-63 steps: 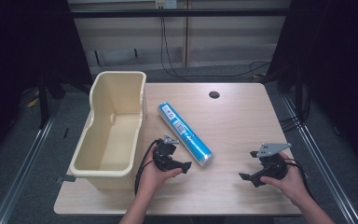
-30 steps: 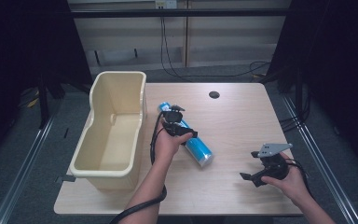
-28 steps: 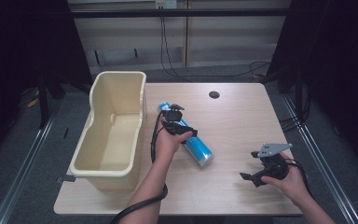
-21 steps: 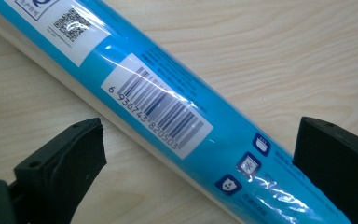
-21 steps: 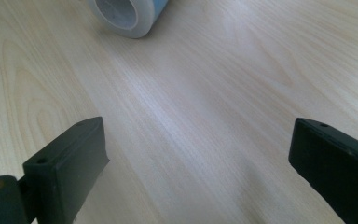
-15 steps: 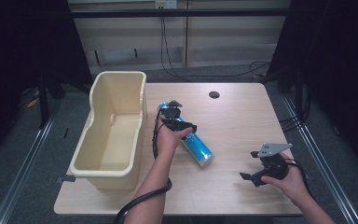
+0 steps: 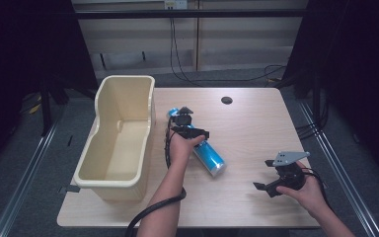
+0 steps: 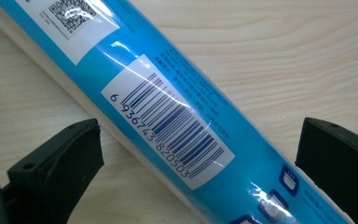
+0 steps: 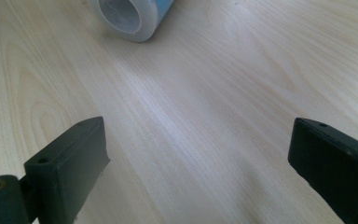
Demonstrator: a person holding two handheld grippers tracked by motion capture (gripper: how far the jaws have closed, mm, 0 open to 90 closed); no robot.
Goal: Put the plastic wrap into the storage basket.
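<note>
Tabletop of pale wood carries a blue tube lying on its side near the middle, running diagonally from far-left to near-right, just right of a cream plastic bin that stands at the left edge. The left gripper is held over the far part of the tube; in the left gripper view its fingers stand wide apart on either side of the tube, with a gap to the wrapper on both sides, so nothing is gripped, and they have just been opening. A barcode label and a QR label face up on the tube. The right gripper sits at the near right of the tabletop, well apart from the tube, its fingers spread wide over bare wood and empty; the tube's open white end shows farther off in the right gripper view.
</note>
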